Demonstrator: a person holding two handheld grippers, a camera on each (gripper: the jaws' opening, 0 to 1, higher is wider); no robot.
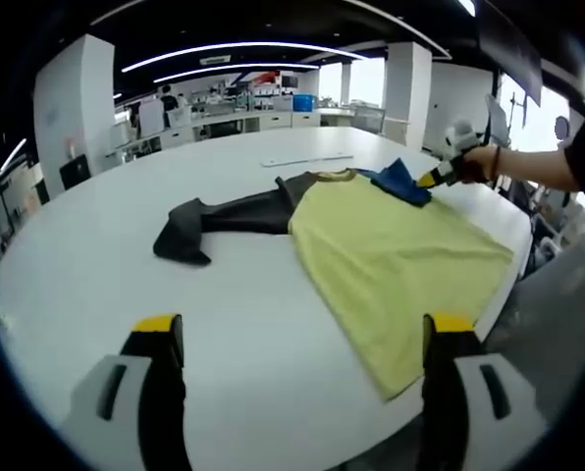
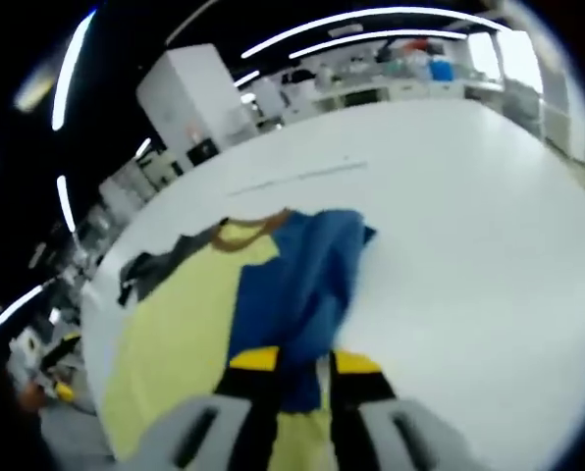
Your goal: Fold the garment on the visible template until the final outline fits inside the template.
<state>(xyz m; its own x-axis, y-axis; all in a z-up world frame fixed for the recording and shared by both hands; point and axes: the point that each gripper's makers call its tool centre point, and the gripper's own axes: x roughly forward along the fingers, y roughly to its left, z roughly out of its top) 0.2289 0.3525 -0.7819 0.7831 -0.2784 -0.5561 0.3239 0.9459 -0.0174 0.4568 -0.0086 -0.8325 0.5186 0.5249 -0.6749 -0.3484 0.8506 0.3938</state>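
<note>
- A yellow shirt (image 1: pixel 391 260) lies flat, body spread, on a big white table (image 1: pixel 126 226); one dark grey sleeve (image 1: pixel 219 221) stretches out sideways across the bare tabletop, and the other sleeve is blue (image 2: pixel 307 285).
- In the left gripper view, the left gripper (image 1: pixel 297 339) hovers low over the table near the shirt's hem; its yellow-tipped jaws stand wide apart with nothing between them (probably waiting its turn).
- In the right gripper view, the right gripper (image 2: pixel 302 363) has its jaws drawn close together, pinching the blue sleeve; the cloth rises bunched from the jaws, so it looks lifted for folding inward over the yellow body.
- The left gripper view catches that same gripper from afar at the shirt's far shoulder, a hand (image 1: pixel 479 162) behind it.
- A faint thin line (image 2: pixel 297 177) runs on the table beyond the collar; whether it belongs to the template I cannot tell.
- Judgement: folding has barely begun; both sleeves remain outside the body.
</note>
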